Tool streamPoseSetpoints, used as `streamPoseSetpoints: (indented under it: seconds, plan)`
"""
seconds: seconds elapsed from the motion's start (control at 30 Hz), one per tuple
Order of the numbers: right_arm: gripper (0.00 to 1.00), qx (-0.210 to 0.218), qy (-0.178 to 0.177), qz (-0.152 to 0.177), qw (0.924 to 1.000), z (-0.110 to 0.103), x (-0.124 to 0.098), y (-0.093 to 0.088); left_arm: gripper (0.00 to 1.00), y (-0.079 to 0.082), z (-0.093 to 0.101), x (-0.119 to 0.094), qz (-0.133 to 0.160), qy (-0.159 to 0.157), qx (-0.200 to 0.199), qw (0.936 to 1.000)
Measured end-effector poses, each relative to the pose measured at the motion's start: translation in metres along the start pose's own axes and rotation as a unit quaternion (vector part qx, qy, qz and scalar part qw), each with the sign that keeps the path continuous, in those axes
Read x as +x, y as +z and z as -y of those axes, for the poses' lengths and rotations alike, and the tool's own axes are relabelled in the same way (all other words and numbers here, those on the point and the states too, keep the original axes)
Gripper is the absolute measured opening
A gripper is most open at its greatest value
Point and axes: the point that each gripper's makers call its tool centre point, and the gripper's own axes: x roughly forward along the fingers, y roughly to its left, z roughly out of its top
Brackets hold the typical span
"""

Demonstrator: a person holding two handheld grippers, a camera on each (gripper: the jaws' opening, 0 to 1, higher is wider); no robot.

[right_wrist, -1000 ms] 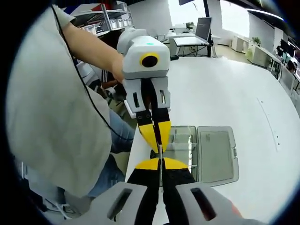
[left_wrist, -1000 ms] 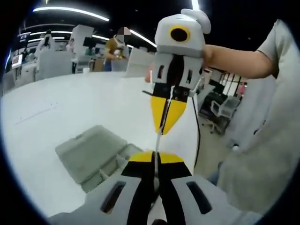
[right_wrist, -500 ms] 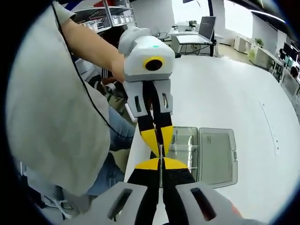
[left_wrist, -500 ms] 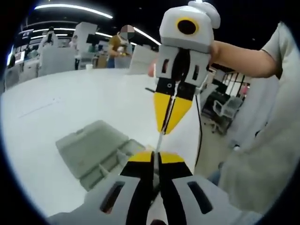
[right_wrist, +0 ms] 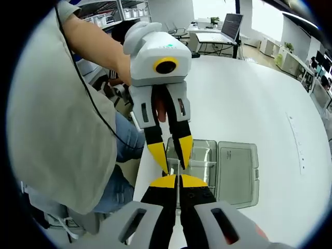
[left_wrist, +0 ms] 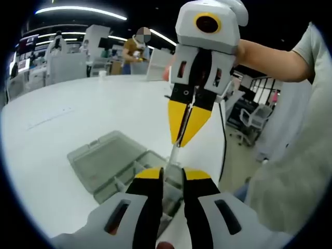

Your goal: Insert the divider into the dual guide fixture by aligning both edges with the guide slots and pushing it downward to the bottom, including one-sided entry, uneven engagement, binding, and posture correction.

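The left claw [left_wrist: 171,176] has spread its jaws and released the thin divider [left_wrist: 177,145]. The right claw [right_wrist: 178,180] alone grasps it, clenched, above the open box [right_wrist: 236,168] on the tabletop [left_wrist: 78,114]. Insertion not yet begun.

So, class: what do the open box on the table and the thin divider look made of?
The box looks like translucent grey plastic with a matte, moulded finish. The divider, seen edge-on, is a thin pale sheet, probably plastic, though its finish is hard to judge.

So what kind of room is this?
Probably a big open office or lab: a long white table, a computer screen on a far desk, an office chair, and strip lights overhead.
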Motion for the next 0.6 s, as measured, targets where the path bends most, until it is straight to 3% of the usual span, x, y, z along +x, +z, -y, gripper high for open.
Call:
streamPoseSetpoints:
  seconds: [0.1,0.6]
  plan:
    - [0.00,0.001,0.000,-0.007,1.0000,-0.001,0.001,0.000,0.14,-0.004,0.001,-0.001,-0.011,0.004,0.015,0.9998]
    - [0.00,0.002,-0.004,-0.040,0.9992,0.003,0.013,-0.009,0.26,-0.007,-0.004,-0.015,-0.008,0.028,0.026,0.9992]
